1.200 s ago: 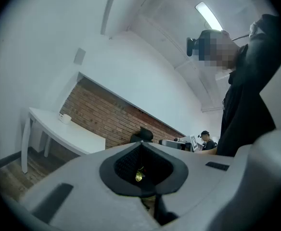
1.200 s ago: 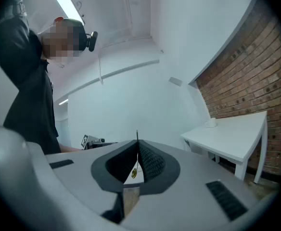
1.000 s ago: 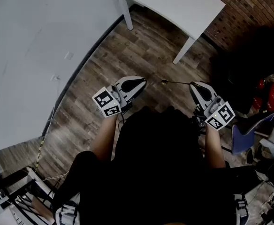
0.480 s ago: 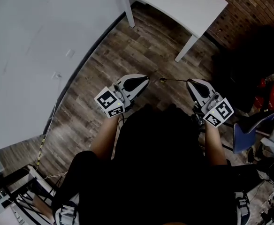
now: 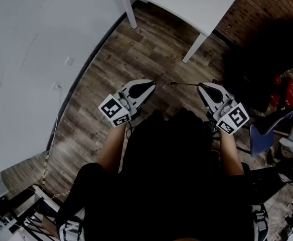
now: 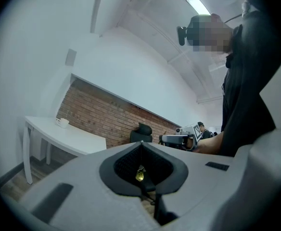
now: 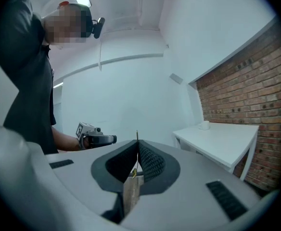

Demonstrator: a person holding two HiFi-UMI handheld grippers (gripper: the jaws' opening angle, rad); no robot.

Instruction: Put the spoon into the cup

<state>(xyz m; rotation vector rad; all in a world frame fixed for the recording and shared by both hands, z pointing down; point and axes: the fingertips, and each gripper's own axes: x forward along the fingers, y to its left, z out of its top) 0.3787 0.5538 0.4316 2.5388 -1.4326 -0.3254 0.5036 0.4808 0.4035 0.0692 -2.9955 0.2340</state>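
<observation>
A thin metal spoon (image 5: 186, 85) with a small gold bowl sticks out leftward from my right gripper (image 5: 200, 87), which is shut on its handle. In the right gripper view only a sliver of the spoon (image 7: 137, 135) rises above the closed tips (image 7: 137, 143). My left gripper (image 5: 153, 86) hangs just left of the spoon's bowl, with its jaws meeting (image 6: 140, 144). A gold glint shows through the gap behind them. The white cup (image 6: 62, 122) stands on the white table (image 6: 78, 139) some way ahead, and also shows in the right gripper view (image 7: 204, 125).
The table (image 5: 186, 1) stands against a brick wall (image 7: 246, 95) over the wooden floor (image 5: 136, 59). A black office chair (image 6: 143, 129) is beyond it. A blue chair (image 5: 259, 139) and clutter sit at right, cables (image 5: 16, 210) at lower left.
My right gripper has edged a little left toward the left gripper, carrying the spoon. The left gripper has hardly moved.
</observation>
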